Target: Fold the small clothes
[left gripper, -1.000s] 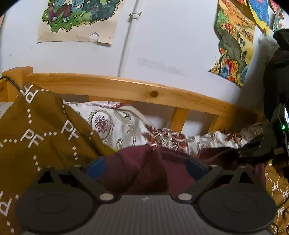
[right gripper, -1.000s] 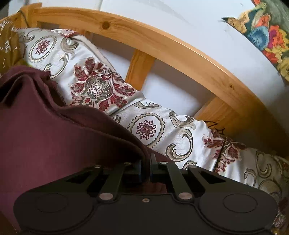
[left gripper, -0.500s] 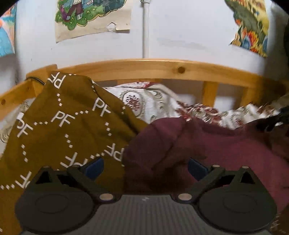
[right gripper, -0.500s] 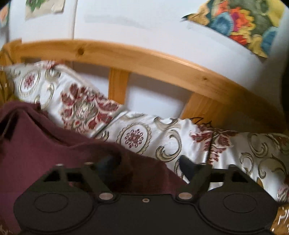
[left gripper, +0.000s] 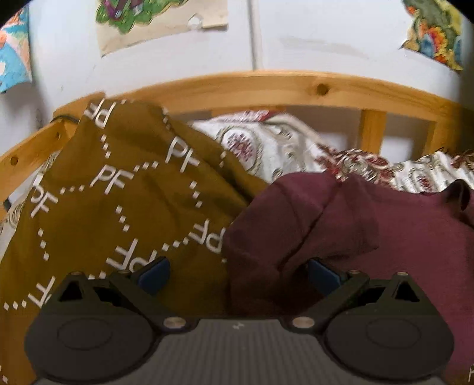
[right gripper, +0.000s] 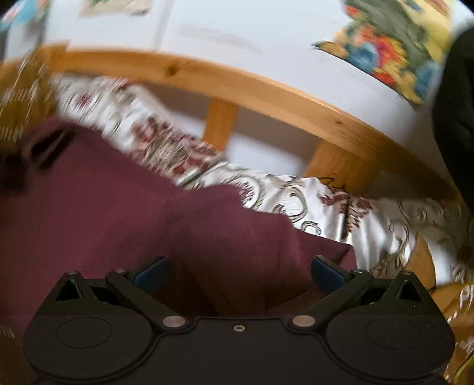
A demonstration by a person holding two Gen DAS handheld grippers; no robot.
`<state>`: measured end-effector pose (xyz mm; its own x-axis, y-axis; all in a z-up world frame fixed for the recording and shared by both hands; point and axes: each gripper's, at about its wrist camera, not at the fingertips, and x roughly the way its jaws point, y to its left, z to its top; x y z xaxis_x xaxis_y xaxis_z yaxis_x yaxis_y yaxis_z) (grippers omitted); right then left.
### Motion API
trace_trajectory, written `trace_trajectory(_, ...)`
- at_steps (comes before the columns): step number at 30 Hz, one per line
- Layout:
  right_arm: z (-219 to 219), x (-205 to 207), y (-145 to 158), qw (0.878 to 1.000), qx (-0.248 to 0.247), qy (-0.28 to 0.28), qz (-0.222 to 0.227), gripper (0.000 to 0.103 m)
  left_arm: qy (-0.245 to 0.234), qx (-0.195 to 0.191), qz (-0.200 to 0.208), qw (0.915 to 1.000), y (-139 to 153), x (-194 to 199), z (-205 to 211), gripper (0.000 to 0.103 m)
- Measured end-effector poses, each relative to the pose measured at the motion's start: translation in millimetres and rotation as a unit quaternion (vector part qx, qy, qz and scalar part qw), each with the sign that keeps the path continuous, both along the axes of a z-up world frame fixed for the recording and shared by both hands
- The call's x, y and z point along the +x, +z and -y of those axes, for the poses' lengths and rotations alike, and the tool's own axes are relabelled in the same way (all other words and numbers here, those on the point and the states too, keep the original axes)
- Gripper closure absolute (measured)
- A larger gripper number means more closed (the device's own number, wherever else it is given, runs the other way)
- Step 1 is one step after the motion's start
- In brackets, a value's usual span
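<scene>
Closest in, the left gripper point(left gripper: 238, 274) has its jaws spread wide, blue pads point(left gripper: 154, 274) well apart and pressing on nothing — under the gap lie the left edge of the maroon garment point(left gripper: 340, 231) and the mustard-brown cover with white "PF" lettering point(left gripper: 118, 192) beside it. Whether the fingertips touch the cloth I cannot tell. Over on the other side the right gripper point(right gripper: 238, 274) also stands fully open; its jaws have just been opening, and the maroon garment point(right gripper: 133, 213) lies loose below and between the pads point(right gripper: 327, 274), not clamped by them. That view is motion-blurred. The garment is spread across the bed in rumpled folds, one flap doubled over near its left end in the left wrist view, and a corner sits just by the right pad in the right wrist view. Beyond it lies a white pillow or quilt with red floral medallions point(left gripper: 266, 145), touching the garment's far edge. The brown cover climbs up at the left toward the wooden bed rail point(left gripper: 296, 86), which runs behind everything on short upright slats. Farthest back — a pale wall point(left gripper: 326, 35) with colourful paper pictures point(left gripper: 160, 20) stuck on it and a thin white pipe point(left gripper: 256, 32) running down to the rail.
</scene>
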<state>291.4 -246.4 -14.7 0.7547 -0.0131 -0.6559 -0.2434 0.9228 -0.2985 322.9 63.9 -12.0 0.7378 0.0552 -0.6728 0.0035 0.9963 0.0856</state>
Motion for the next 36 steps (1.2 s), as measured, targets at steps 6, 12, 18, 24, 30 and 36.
trace_trajectory(6,-6.6,4.2,-7.8,0.999,-0.049,-0.004,0.018,0.001,0.005,0.0,0.001,1.0,-0.5,0.1,-2.9,0.002)
trace_trajectory(12,2.6,5.7,-2.3,0.999,-0.028,0.003,0.039,0.033,0.005,0.006,0.001,1.0,-1.8,2.7,-1.1,0.002)
trace_trajectory(18,2.3,7.8,5.8,0.999,0.026,-0.014,0.024,0.088,0.005,0.007,0.0,1.0,-1.6,3.5,-0.4,0.002)
trace_trajectory(24,22.2,17.2,19.2,0.994,0.08,-0.072,0.023,0.096,0.014,-0.002,0.001,0.9999,0.3,4.5,-3.6,0.002)
trace_trajectory(30,64.2,31.2,18.6,0.978,0.137,-0.154,0.002,0.096,0.018,-0.002,0.001,0.9998,2.4,4.0,-2.9,0.002)
trace_trajectory(36,84.5,29.3,8.3,0.961,0.213,-0.174,-0.028,0.086,0.017,0.003,0.001,0.9998,1.2,5.0,-2.6,0.002)
